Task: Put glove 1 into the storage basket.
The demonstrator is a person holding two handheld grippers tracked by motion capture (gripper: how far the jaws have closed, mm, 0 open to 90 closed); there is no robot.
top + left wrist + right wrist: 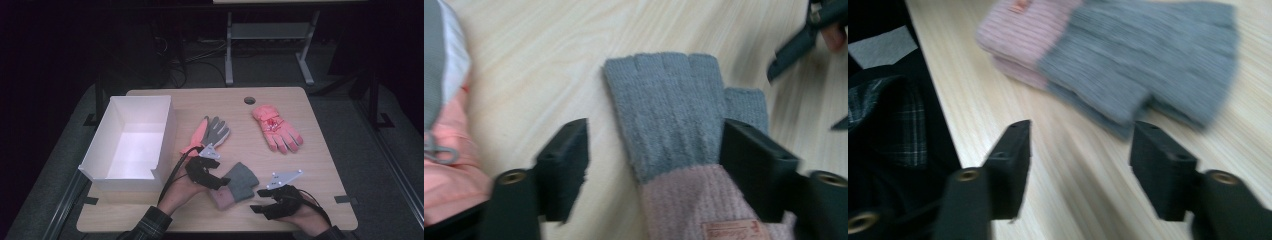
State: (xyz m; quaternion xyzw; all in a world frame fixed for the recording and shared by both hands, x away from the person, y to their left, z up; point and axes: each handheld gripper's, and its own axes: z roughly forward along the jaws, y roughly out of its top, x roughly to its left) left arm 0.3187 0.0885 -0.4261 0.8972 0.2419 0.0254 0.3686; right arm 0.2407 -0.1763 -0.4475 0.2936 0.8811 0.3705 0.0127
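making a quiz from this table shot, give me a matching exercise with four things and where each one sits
Things:
1. white box
2. grey and pink knit glove
3. salmon ski glove
4. left hand-held gripper

Places:
A. far right part of the table
B. open over the knit glove's cuff end
C. left side of the table
D. near edge, between the two hands

Pairs: 1-C, 2-D, 3-A, 4-B

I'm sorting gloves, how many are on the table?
3: knit glove between the grippers, grey-and-coral glove beside the white box, pink glove far right. Stacked ones may hide.
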